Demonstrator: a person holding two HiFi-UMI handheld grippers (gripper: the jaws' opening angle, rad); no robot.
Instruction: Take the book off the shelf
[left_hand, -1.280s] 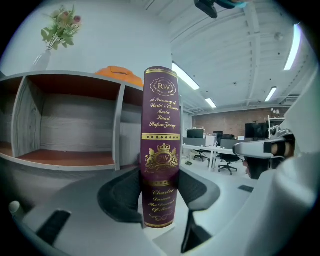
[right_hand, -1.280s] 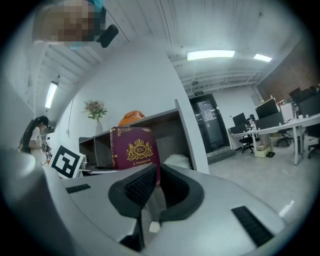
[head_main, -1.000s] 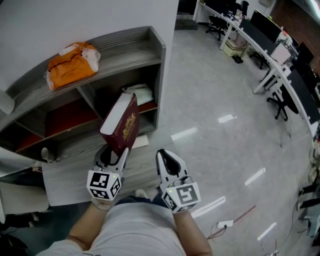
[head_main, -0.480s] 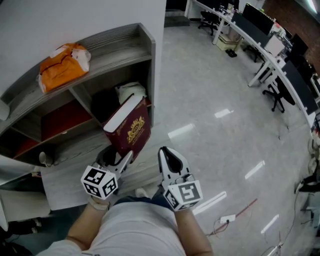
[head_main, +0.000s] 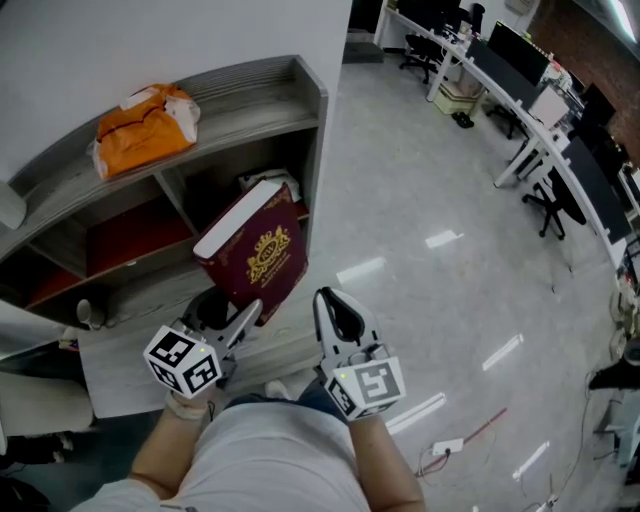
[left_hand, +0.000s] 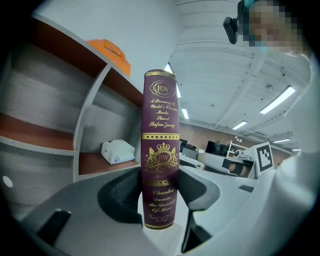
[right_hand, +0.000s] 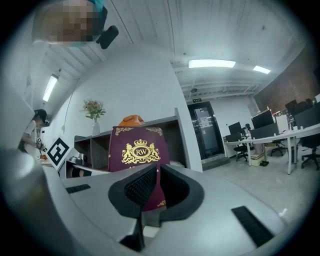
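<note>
Book (head_main: 255, 250) was held clear of the shelf (head_main: 250, 85), its spine clamped in the left tool (head_main: 232, 308). The right tool (head_main: 328, 300), jaws nearly together, carried nothing; removal looked essentially done.

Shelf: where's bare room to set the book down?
Free: shelf top between the orange bag and the right end wall; the red-backed compartment looks bare. Crowded: the right compartment, with a white box behind the book.

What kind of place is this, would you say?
Most likely an open-plan office: long rows of desks with monitors, office chairs beside them, and ceiling strip lights.
</note>
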